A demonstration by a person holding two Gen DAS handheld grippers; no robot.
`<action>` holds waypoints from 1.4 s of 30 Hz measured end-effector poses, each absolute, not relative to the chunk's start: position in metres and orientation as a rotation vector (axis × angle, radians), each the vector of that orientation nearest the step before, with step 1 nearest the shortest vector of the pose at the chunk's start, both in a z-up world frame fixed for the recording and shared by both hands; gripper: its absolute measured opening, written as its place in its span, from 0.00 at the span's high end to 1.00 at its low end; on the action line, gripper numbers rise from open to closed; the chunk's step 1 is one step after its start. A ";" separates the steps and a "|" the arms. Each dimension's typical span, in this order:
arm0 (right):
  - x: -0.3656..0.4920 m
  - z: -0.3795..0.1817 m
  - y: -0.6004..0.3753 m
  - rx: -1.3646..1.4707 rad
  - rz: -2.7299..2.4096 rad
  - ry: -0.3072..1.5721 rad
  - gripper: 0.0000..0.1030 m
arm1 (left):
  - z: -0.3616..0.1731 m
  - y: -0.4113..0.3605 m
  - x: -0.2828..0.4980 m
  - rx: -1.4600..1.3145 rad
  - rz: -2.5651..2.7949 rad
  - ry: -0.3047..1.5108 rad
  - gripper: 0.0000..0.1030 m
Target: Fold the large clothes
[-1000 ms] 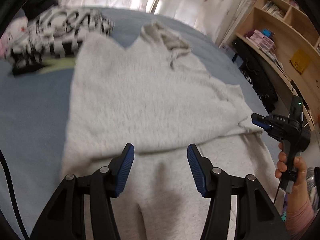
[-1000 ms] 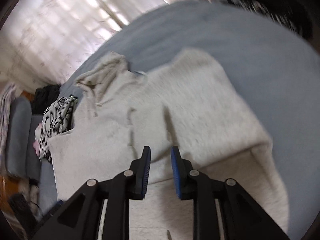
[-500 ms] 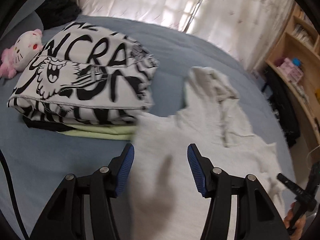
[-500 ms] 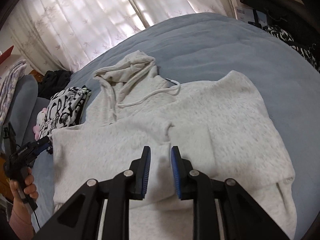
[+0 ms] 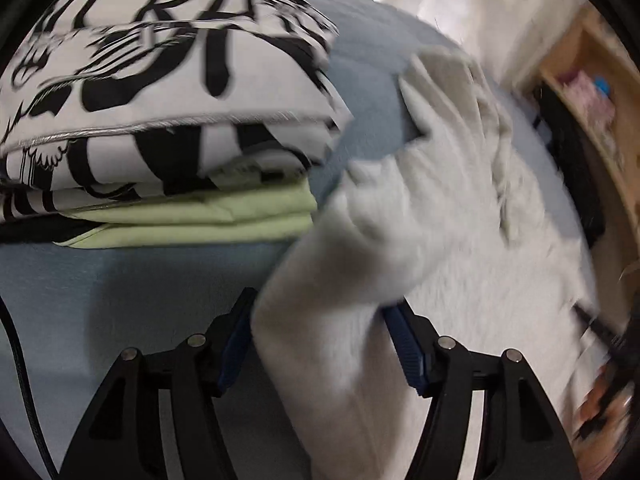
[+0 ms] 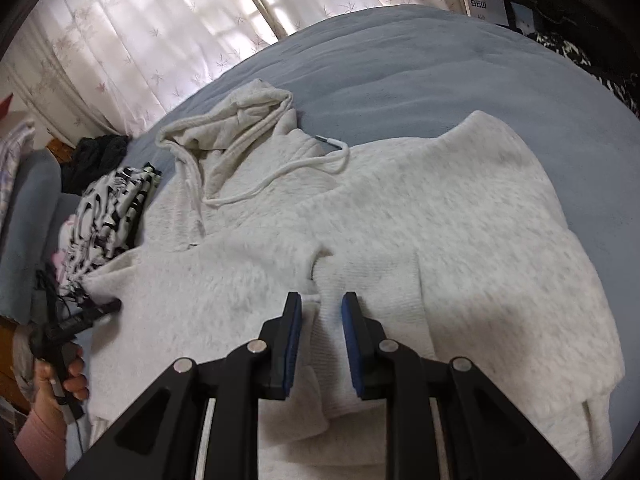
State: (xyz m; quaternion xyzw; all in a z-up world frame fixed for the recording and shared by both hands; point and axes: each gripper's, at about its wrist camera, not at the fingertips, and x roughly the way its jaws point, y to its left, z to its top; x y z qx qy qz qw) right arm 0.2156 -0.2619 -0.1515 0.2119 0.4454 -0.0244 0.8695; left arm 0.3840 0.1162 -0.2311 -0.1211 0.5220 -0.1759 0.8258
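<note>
Swinging left since a second ago, my left hand-held gripper (image 5: 320,344) now sits at the hoodie's (image 6: 400,220) shoulder edge beside the folded stack (image 5: 160,120), jaws opening with fabric between them. My right hand-held gripper (image 6: 321,344) hovers narrow and empty above a folded cuff. I see the hoodie spread on the bed (image 6: 440,60).

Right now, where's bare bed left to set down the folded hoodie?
Widest free patch: the blue bedspread beyond the grey hoodie, running from its hood toward the curtain. A smaller strip lies in front of the folded stack, beside the hoodie's edge. Crowded: that stack's corner, where the left hand-held gripper works.
</note>
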 end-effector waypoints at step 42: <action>0.234 -0.165 -0.245 0.270 0.047 0.940 1.00 | -0.229 0.032 0.336 -0.072 -0.105 0.953 0.74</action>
